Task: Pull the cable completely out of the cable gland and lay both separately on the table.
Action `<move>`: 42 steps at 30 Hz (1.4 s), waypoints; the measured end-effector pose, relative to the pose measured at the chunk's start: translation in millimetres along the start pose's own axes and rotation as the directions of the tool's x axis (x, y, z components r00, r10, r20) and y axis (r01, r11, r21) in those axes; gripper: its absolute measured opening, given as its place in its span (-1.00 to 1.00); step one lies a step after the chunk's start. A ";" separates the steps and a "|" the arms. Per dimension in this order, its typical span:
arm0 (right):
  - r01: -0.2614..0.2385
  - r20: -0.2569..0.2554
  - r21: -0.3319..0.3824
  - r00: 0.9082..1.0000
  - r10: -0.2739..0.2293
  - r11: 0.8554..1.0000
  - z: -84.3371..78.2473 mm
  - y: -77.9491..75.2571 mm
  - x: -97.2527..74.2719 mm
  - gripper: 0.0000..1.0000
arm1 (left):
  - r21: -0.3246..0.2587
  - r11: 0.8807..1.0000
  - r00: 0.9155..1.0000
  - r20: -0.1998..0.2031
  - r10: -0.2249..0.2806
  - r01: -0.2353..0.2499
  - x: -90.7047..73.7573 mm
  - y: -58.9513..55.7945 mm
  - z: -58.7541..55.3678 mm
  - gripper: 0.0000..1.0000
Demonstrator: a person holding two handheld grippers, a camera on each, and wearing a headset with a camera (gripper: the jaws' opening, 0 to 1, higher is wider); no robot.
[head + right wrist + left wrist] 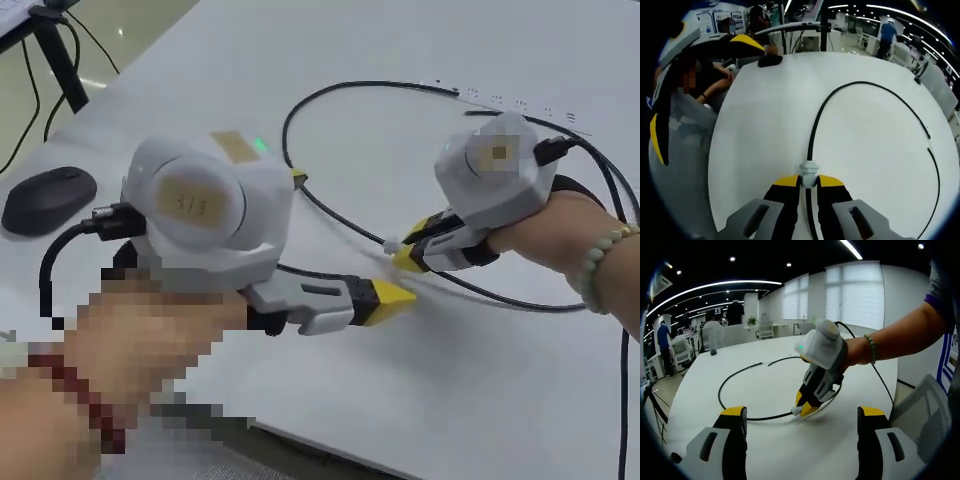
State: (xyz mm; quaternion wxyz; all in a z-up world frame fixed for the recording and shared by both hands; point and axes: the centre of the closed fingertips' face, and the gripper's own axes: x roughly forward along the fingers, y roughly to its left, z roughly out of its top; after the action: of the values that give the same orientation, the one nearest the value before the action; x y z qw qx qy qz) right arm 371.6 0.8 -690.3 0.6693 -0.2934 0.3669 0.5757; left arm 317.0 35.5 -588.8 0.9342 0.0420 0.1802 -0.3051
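Note:
A long black cable loops across the white table. A small white cable gland sits on it. My right gripper is shut on the gland, which pokes out ahead of its yellow tips, and the cable runs on from it in a wide arc. Behind the gland the cable passes back between the jaws. My left gripper is open and holds nothing, low over the table just left of the right one. In the left gripper view, the right gripper and gland lie ahead of my open left gripper.
A black mouse lies at the table's left edge. Cords and a stand leg are beyond the far left corner. A mesh chair stands by the table's right side. People and desks fill the office behind.

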 end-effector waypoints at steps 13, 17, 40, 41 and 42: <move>0.035 0.110 -0.033 0.993 -0.031 0.999 27.2 26.7 -88.6 -0.84 | 0.240 0.952 0.980 0.009 -0.199 0.191 -1.2 -13.9 32.7 0.47; 0.039 0.140 -0.035 0.990 -0.034 0.999 34.0 38.8 -111.8 -0.84 | 0.265 0.930 0.963 0.009 -0.268 0.256 1.3 -22.3 37.6 0.40; -0.037 0.169 -0.118 0.984 0.057 0.992 32.8 96.9 -158.5 -0.84 | 0.518 0.674 0.793 -0.013 -0.609 0.526 -12.0 -91.8 63.3 -0.31; -0.041 0.166 -0.120 0.984 0.061 0.992 30.9 99.1 -159.1 -0.84 | 0.523 0.661 0.780 -0.013 -0.626 0.539 -13.8 -94.5 63.2 -0.37; -0.043 0.166 -0.133 0.984 0.065 0.990 30.1 101.6 -159.8 -0.84 | 0.533 0.654 0.774 -0.002 -0.633 0.537 -14.8 -96.1 65.8 -0.42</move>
State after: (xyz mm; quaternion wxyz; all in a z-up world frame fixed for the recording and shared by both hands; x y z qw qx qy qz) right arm 265.2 -46.7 -538.0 0.6617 -0.2758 0.2784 0.6392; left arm 270.1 -46.5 -519.1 0.7522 0.1958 0.0105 -0.6291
